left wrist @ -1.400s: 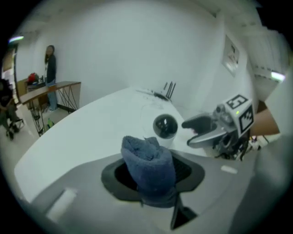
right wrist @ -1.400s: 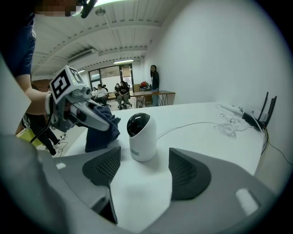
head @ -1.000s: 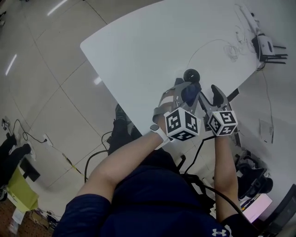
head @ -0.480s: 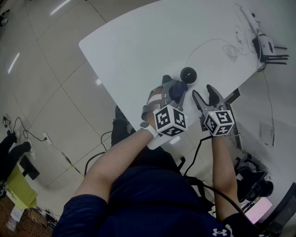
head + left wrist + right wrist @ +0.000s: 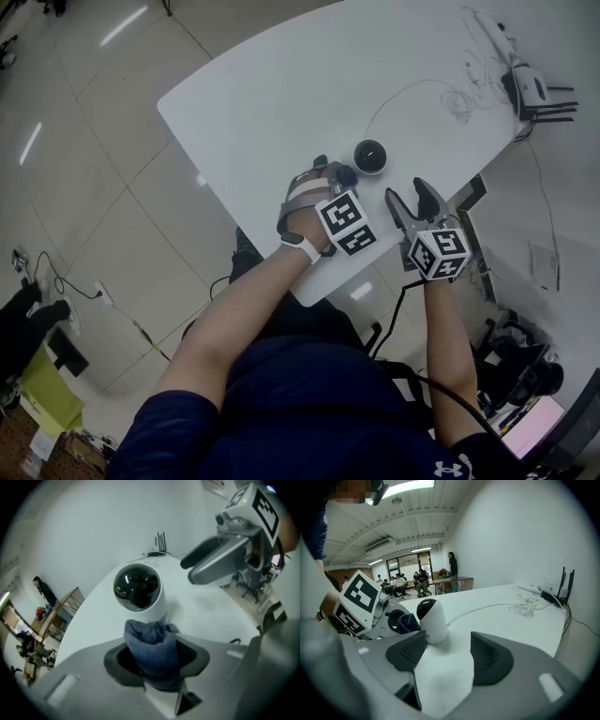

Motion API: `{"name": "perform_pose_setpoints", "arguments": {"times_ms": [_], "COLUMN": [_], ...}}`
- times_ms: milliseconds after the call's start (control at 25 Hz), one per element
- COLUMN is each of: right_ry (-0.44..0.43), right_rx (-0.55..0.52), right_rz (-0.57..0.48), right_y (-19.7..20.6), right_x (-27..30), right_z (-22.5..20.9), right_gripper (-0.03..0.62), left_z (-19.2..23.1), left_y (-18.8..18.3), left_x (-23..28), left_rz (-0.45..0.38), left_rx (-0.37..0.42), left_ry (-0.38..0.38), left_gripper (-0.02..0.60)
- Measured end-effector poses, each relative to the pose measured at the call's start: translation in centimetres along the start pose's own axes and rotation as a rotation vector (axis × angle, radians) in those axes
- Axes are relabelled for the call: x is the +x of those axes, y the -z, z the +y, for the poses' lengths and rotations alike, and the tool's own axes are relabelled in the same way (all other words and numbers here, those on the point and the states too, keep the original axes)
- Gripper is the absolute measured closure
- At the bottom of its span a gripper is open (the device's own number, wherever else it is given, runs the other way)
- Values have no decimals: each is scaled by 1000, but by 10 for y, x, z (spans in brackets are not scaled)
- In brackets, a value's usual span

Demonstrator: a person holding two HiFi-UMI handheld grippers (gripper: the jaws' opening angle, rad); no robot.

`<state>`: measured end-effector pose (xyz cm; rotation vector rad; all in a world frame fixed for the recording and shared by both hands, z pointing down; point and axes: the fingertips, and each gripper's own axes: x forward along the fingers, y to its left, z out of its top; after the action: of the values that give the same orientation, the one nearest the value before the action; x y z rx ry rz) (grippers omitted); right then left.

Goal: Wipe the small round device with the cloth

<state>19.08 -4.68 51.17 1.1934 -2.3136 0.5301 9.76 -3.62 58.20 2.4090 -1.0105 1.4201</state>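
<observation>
No word or number can be read anywhere. Only black-and-white square marker patterns are carried by the left cube (image 5: 342, 222) on the left gripper (image 5: 337, 174) and by the right cube (image 5: 439, 253) on the right gripper (image 5: 409, 195); no letters are formed by them. A small white brand emblem (image 5: 445, 466) is printed on the person's dark shirt (image 5: 309, 403), without legible lettering.

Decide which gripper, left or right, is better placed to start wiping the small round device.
Left. The left gripper is shut on the blue cloth, whose tip is right beside the device. The right gripper is open, empty and short of the device.
</observation>
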Motion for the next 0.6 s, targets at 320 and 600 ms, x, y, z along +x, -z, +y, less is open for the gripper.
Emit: {"name": "perform_pose_setpoints", "arguments": {"times_ms": [320,600], "right_ry": [-22,54], "right_rx": [-39,-60], "right_rz": [10,-4], "right_y": [6,2], "right_x": [2,62], "right_z": [27,49], "right_gripper": [289,214], "left_z": [73,54], "left_y": [-15,-97], "left_x": [-71,-121], "left_rz": [-249,-388], "left_rx": [-129,158], "left_ry": [174,414], "left_gripper": [433,431]}}
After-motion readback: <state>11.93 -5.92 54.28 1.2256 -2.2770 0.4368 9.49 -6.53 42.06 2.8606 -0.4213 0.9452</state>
